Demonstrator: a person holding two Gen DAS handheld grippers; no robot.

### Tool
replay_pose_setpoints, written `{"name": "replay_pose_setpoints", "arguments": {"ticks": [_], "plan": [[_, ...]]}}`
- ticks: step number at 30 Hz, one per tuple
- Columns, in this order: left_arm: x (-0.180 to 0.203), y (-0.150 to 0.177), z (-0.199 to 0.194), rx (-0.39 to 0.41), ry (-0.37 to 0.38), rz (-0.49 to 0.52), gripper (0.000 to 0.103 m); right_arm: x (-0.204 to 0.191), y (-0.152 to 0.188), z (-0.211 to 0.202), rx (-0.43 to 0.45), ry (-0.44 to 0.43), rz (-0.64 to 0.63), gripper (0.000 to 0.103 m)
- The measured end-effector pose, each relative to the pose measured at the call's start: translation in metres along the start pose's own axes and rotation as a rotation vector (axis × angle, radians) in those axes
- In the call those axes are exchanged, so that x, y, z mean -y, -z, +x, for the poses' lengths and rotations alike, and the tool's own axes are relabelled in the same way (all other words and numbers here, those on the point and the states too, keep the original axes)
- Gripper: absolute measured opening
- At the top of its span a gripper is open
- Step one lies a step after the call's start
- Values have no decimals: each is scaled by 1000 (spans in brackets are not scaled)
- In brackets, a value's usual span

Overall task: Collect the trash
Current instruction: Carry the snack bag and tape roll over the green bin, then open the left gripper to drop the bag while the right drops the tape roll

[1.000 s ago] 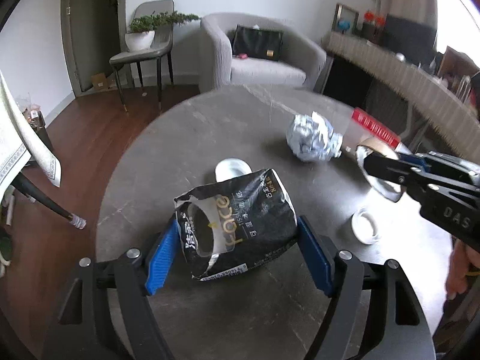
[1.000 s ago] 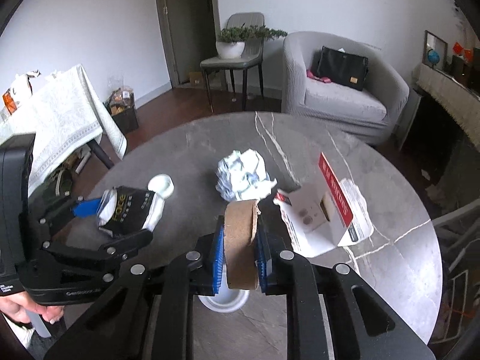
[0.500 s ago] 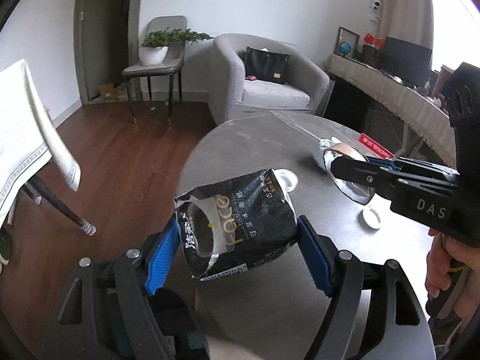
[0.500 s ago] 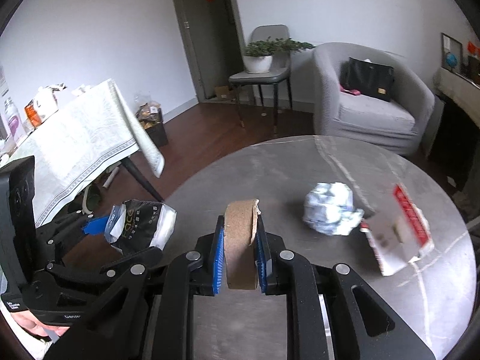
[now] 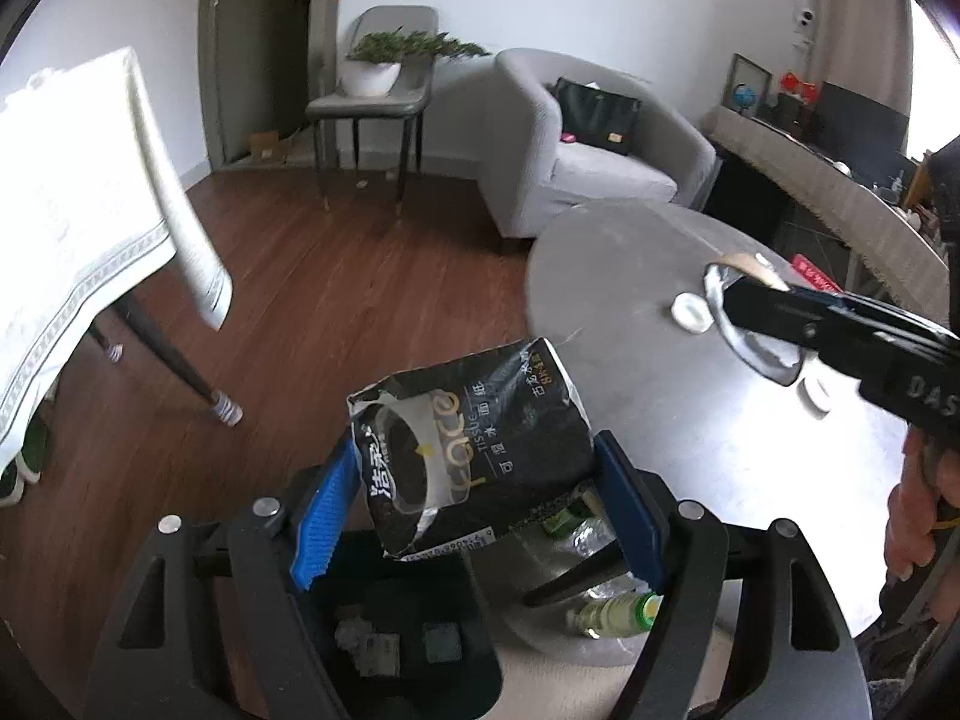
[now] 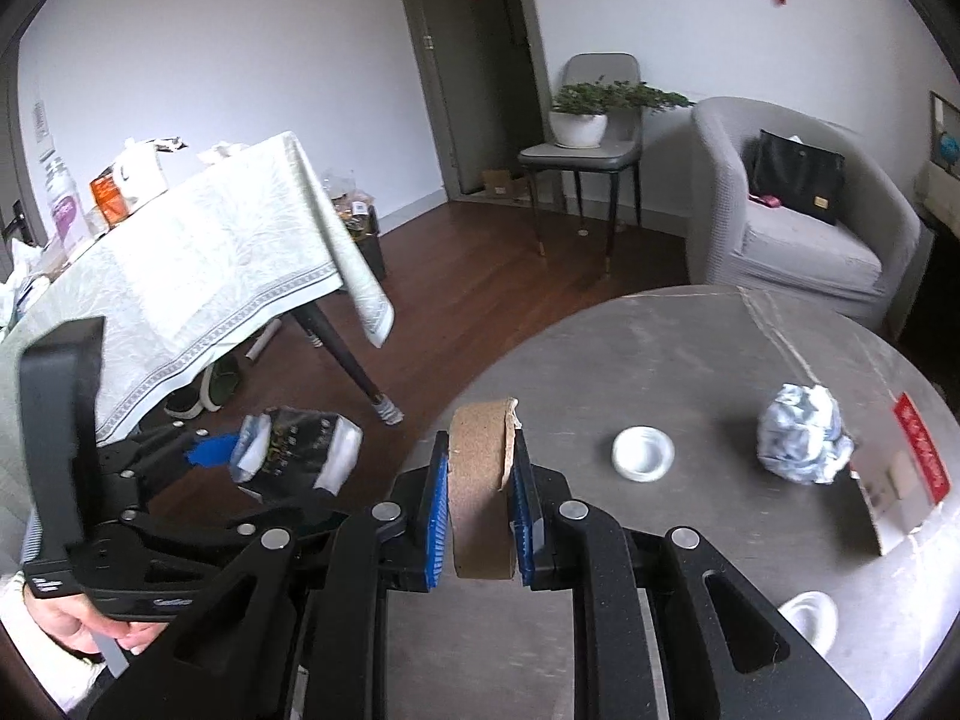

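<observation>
The left hand-held gripper [image 5: 474,516] pinches a black tissue pack [image 5: 474,444] above the dark bin [image 5: 408,654] beside the table [image 5: 630,300]. The right hand-held gripper [image 6: 480,510] clamps a cardboard roll [image 6: 480,480]. Risk: releasing off-centre drops the light pack onto the floor [image 5: 300,324].

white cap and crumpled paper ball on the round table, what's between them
Nothing: in the right wrist view only bare grey tabletop separates the white cap from the crumpled paper ball. They sit apart, not touching.
</observation>
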State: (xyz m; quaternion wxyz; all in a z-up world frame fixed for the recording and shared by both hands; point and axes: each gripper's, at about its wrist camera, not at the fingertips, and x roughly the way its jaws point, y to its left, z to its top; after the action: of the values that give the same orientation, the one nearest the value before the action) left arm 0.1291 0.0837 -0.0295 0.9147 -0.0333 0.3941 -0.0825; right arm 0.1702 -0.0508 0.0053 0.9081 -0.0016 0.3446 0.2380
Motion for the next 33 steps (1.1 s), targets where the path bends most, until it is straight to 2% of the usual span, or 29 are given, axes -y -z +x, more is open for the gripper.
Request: {"name": "replay_pose_setpoints", "arguments": {"ticks": [6, 12, 22, 26, 28, 33], "plan": [[-25, 20, 5, -52, -45, -9, 78, -26, 0, 6, -2, -35, -22, 18], [-52, 43, 14, -151, -94, 7, 78, -51, 1, 18, -22, -63, -48, 18], [-89, 76, 33, -326, -104, -14, 80, -95, 7, 47, -85, -106, -99, 18], [-98, 85, 37, -364, -109, -7, 82, -107, 9, 63, -117, -115, -108, 18], [-103, 87, 37, -367, -115, -8, 86, -112, 10, 72, -134, -119, -105, 18], [-116, 88, 34, -367, -104, -20, 86, -121, 11, 92, -172, -128, -97, 18]]}}
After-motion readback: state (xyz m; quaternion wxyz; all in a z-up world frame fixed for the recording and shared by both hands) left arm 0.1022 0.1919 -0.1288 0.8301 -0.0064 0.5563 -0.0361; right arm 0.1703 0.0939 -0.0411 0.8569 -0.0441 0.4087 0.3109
